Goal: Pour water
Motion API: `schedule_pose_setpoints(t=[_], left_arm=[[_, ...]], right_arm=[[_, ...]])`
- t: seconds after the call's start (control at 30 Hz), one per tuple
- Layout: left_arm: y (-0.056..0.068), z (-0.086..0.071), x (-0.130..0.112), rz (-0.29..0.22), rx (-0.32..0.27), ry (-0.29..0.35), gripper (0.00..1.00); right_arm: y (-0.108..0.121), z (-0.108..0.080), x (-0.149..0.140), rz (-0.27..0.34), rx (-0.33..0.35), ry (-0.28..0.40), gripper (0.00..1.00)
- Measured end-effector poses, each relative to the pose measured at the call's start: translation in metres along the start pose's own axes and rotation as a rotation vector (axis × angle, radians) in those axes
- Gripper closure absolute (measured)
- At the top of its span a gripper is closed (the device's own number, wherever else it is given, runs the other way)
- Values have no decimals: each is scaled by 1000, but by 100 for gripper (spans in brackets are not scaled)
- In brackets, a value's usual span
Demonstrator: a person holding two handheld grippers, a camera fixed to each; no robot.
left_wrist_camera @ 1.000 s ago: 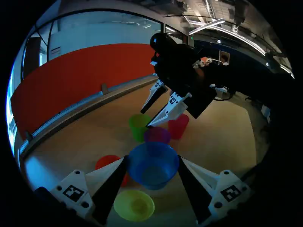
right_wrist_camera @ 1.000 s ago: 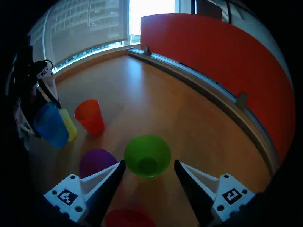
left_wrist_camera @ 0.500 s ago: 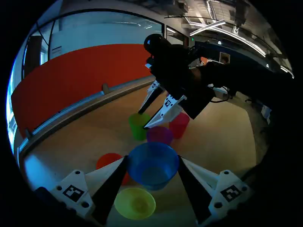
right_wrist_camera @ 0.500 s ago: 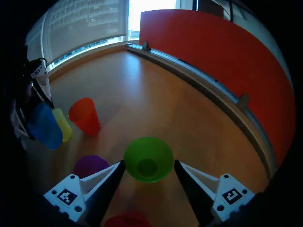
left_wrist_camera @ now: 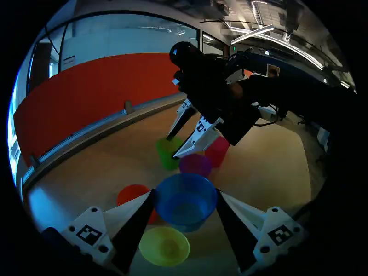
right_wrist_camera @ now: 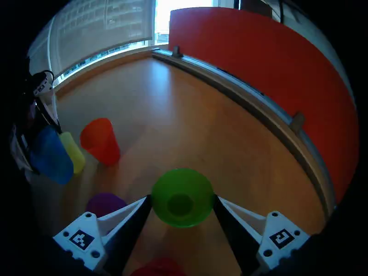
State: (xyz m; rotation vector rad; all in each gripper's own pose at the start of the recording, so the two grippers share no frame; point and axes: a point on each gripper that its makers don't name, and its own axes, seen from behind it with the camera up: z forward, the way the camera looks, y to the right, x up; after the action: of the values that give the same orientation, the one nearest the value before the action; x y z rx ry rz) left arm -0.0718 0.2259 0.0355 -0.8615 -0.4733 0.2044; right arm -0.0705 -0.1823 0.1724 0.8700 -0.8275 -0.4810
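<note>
One blue cup (left_wrist_camera: 186, 207) sits between the fingers of the left gripper (left_wrist_camera: 185, 194), which close on its sides, mouth toward the camera. Beside it on the wooden table (right_wrist_camera: 184, 119) stand a yellow cup (left_wrist_camera: 164, 246) and an orange cup (left_wrist_camera: 131, 193). Farther off, the green cup (right_wrist_camera: 181, 202) stands between the fingers of the right gripper (right_wrist_camera: 181, 198), its rim against both; whether they press cannot be told. A purple cup (left_wrist_camera: 195, 164) and a red cup (left_wrist_camera: 216, 151) stand next to it.
</note>
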Motion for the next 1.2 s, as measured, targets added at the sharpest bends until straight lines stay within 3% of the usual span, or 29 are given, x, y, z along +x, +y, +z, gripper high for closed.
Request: schedule_pose_setpoints(t=[0.4, 0.6, 1.2], left_arm=[[0, -1, -2, -1, 1, 0, 10], [0, -2, -1, -3, 2, 3, 10], [-2, -11, 7, 1, 31, 32, 10]], right_arm=[[-3, 4, 0, 27, 4, 1, 6], [-6, 1, 4, 39, 12, 36, 7], [-6, -28, 22, 27, -28, 163, 7]])
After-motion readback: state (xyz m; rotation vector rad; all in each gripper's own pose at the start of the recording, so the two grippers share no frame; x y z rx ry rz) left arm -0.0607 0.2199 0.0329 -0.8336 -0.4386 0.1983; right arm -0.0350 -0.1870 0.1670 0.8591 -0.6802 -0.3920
